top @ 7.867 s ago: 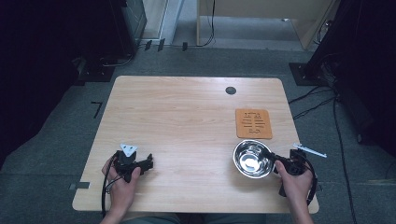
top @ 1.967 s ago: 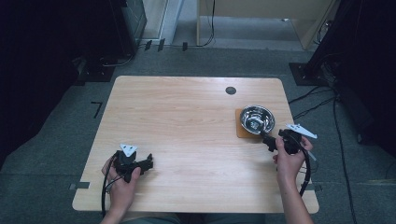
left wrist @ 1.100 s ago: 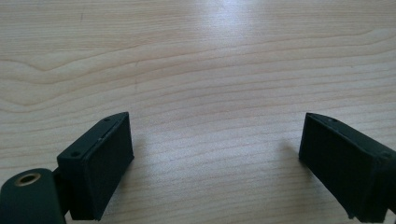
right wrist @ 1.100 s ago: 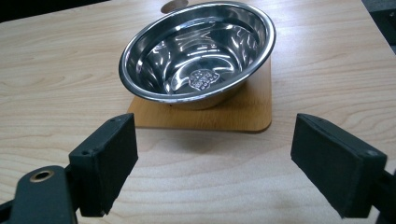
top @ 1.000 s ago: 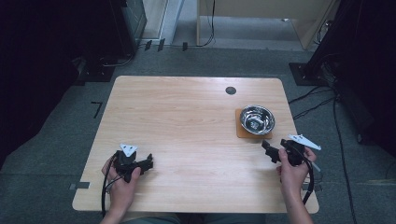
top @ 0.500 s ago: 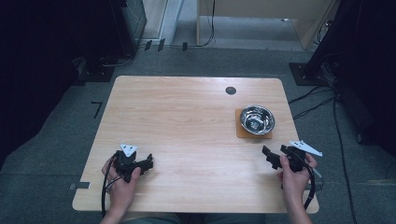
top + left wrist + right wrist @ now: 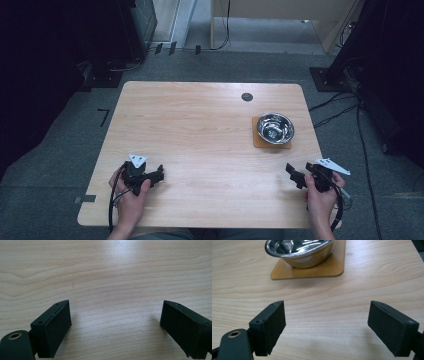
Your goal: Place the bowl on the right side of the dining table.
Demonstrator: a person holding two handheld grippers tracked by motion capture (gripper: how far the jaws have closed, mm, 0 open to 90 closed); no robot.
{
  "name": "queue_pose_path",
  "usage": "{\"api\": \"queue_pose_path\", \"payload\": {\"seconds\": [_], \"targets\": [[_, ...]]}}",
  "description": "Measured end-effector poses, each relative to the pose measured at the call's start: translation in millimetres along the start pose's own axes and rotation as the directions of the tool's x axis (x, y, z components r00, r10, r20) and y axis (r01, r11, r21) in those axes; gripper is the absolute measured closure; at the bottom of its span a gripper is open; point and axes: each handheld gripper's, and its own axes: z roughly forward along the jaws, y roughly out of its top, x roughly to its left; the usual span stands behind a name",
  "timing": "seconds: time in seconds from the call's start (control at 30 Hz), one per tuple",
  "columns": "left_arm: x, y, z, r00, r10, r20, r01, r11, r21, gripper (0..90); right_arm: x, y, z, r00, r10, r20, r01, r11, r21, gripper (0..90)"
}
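Light wooden surface (image 7: 200, 130), grain running across it. Toward its far right, a steel bowl (image 7: 275, 128) standing upright on a square orange-brown mat (image 7: 260, 142), mat corners rounded and flat on the wood. Bowl inside the mat's outline, covering most of it. Bowl interior shiny, full of reflections; nothing clearly inside, though glare makes that hard to confirm. Same bowl (image 7: 299, 251) seen from the right tool's own camera, at the top, its curved wall resting on the mat (image 7: 329, 267), bare wood between it and the jaws.

Right tool (image 7: 295, 175) near the front right edge, gripped by the right hand (image 7: 320, 197), jaws pointing left and slightly away. Well apart from the bowl, nothing touching. Jaws spread wide, only bare wood between them in the right tool's own camera (image 7: 325, 327).

Left tool (image 7: 159, 175) near the front left, held in the left hand (image 7: 132, 197), jaws pointing right. Jaws likewise wide apart (image 7: 115, 327), holding nothing, bare wood grain beneath and beyond.

Small dark round grommet (image 7: 246, 97) set into the surface near the far edge, behind the bowl. Grey carpeted floor (image 7: 60, 165) around the surface, cables (image 7: 332, 105) trailing at right.
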Motion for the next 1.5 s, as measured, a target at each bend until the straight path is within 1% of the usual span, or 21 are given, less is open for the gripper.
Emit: {"api": "queue_pose_path", "payload": {"seconds": [0.1,0.23,0.27,0.47,0.67,0.77,0.83,0.87,0.9,0.93,0.97,1.0,1.07,1.27,1.5], "targets": [[0.0,0.0,0.0,1.0000,0.000,0.000,0.000,1.0000,0.000,9.4,-2.5,-4.1,-2.4,0.9999,-0.006,0.008,0.006,1.000,0.009,14.7],[0.0,0.0,0.0,1.0000,0.000,0.000,0.000,1.0000,0.000,9.5,-7.5,-7.5,-6.3,0.9994,-0.026,0.022,0.026,1.000,0.009,14.7],[0.0,0.0,0.0,1.0000,0.000,0.000,0.000,1.0000,0.000,9.4,-8.4,-8.3,-7.6,0.9995,-0.020,0.024,0.020,1.000,0.011,14.7],[0.0,0.0,0.0,1.0000,0.000,0.000,0.000,1.0000,0.000,9.4,-15.4,-14.7,-13.5,0.9988,-0.023,0.042,0.023,1.000,0.019,14.7],[0.0,0.0,0.0,1.0000,0.000,0.000,0.000,1.0000,0.000,9.5,-24.6,-23.6,-16.3,0.9955,-0.043,0.085,0.040,0.998,0.038,14.7],[0.0,0.0,0.0,1.0000,0.000,0.000,0.000,1.0000,0.000,9.5,-24.9,-25.2,-18.2,0.9902,-0.071,0.120,0.066,0.997,0.050,14.7],[0.0,0.0,0.0,1.0000,0.000,0.000,0.000,1.0000,0.000,9.4,-23.6,-25.8,-18.0,0.9848,-0.085,0.152,0.077,0.995,0.057,14.7],[0.0,0.0,0.0,1.0000,0.000,0.000,0.000,1.0000,0.000,9.4,-22.0,-26.0,-17.3,0.9804,-0.094,0.173,0.085,0.994,0.063,14.7],[0.0,0.0,0.0,1.0000,0.000,0.000,0.000,1.0000,0.000,9.5,-19.7,-26.1,-16.1,0.9746,-0.114,0.193,0.101,0.992,0.075,14.6],[0.0,0.0,0.0,1.0000,0.000,0.000,0.000,1.0000,0.000,9.5,-16.4,-26.4,-14.2,0.9657,-0.147,0.214,0.129,0.987,0.093,14.0],[0.0,0.0,0.0,1.0000,0.000,0.000,0.000,1.0000,0.000,9.4,-14.2,-26.3,-13.1,0.9639,-0.167,0.207,0.150,0.984,0.095,14.0],[0.0,0.0,0.0,1.0000,0.000,0.000,0.000,1.0000,0.000,9.4,-13.4,-25.9,-12.0,0.9661,-0.173,0.191,0.157,0.983,0.098,13.9],[0.0,0.0,0.0,1.0000,0.000,0.000,0.000,1.0000,0.000,9.5,-13.6,-24.9,-10.7,0.9678,-0.172,0.184,0.155,0.983,0.102,12.9],[0.0,0.0,0.0,1.0000,0.000,0.000,0.000,1.0000,0.000,9.5,-14.8,-21.9,-7.2,0.9679,-0.184,0.171,0.168,0.980,0.106,11.8],[0.0,0.0,0.0,1.0000,0.000,0.000,0.000,1.0000,0.000,9.5,-14.9,-21.6,-6.8,0.9680,-0.185,0.169,0.169,0.980,0.107,11.6]]}}
